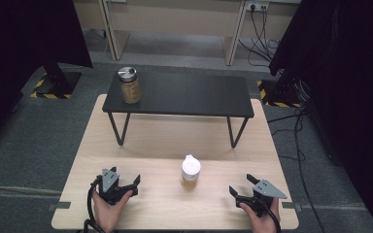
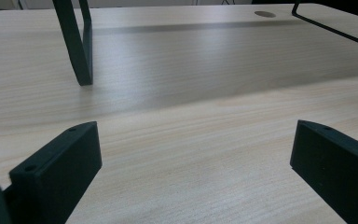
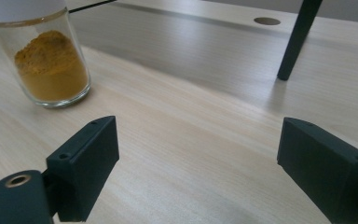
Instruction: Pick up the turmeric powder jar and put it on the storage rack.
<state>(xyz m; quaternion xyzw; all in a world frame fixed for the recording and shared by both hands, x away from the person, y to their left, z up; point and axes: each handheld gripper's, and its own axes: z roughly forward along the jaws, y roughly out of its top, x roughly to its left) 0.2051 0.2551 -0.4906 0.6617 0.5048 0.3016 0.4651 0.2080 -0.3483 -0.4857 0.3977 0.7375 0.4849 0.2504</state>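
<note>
A light wood-grain table [image 1: 141,204] is seen from above, with a low black rectangular shelf on thin black metal legs [image 1: 184,94] standing across its far half. Near the front edge, between the two hands, a small glass spice jar with a white cap [image 1: 191,168] stands upright on the bare wood; it is set nearer the right gripper than the left, but apart from both. In the right gripper view the same jar [image 3: 51,60] is found at the upper left, its lower part holding an orange-yellow powder banked higher on one side; the white cap is cut by the frame edge. No label, brand or writing can be read on it. A second, larger glass jar with a silver metal lid [image 1: 129,85] stands upright at the left end of the shelf, filled with a tan-brown content; any label there is too small to be read. The left gripper [image 1: 128,184] is held low over the table at front left, jaws spread wide with nothing between them, as is confirmed in the left gripper view, where bare wood and one shelf leg [image 2: 77,44] are seen beyond. The right gripper [image 1: 243,184] is held at front right, jaws likewise wide apart and empty, pointed towards the table's middle. A round cable hole [image 3: 266,21] is noted in the tabletop farther off.
</note>
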